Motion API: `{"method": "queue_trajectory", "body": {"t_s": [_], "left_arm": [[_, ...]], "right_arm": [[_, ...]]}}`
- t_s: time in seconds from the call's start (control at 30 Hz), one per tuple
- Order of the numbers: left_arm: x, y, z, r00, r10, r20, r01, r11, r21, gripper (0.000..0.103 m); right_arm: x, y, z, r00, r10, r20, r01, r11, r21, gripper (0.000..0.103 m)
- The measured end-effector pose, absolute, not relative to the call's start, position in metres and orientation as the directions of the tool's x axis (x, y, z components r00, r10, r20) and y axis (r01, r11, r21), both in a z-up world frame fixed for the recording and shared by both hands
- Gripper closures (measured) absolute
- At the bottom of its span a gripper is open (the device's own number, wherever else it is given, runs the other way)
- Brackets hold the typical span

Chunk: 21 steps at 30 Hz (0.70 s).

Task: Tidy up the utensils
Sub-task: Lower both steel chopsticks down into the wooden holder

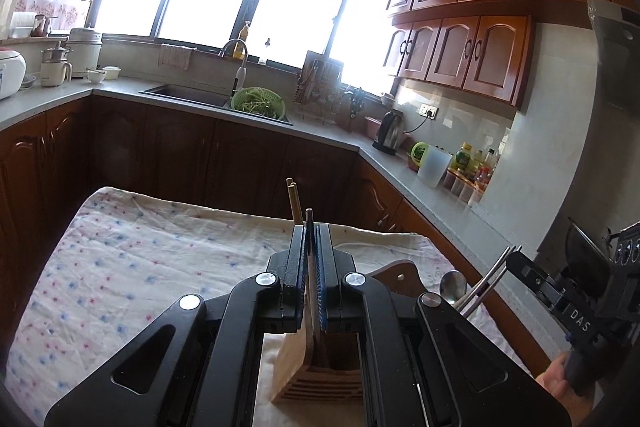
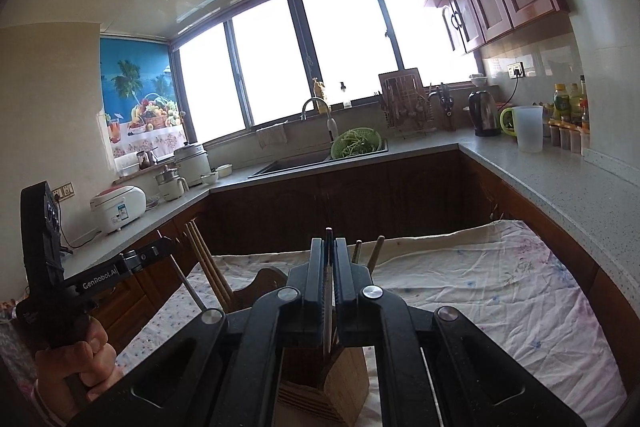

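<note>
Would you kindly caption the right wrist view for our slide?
Right tongs clamp a metal utensil above a wooden holder on the cloth-covered table.

left hand-held gripper (image 1: pixel 311 231) jaws clamped nearly together, pointing forward; right hand-held gripper (image 2: pixel 329 245) likewise.

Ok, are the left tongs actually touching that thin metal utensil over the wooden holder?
Touching. The left wrist view shows the left tongs shut on the thin metal utensil, pads pressed against both sides.
</note>
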<state>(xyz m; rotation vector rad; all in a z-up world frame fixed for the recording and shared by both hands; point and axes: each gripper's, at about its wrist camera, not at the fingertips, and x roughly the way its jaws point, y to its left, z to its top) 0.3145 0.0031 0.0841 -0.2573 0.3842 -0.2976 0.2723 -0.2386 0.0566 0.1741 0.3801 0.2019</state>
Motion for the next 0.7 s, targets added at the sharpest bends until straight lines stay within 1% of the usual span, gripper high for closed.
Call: {"method": "queue_trajectory", "body": {"t_s": [0.27, 0.7], "left_arm": [[0.311, 0.005, 0.078, 0.877, -0.338, -0.341, 0.232, 0.920, -0.316, 0.099], [0.313, 0.004, 0.079, 0.874, -0.335, -0.351, 0.232, 0.924, -0.304, 0.099]], "right_arm": [[0.275, -0.245, 0.049, 0.902, 0.223, -0.369, -0.143, 0.962, 0.233, 0.099], [0.281, -0.253, 0.039, 0.893, 0.215, -0.396, -0.119, 0.960, 0.254, 0.098]]}}
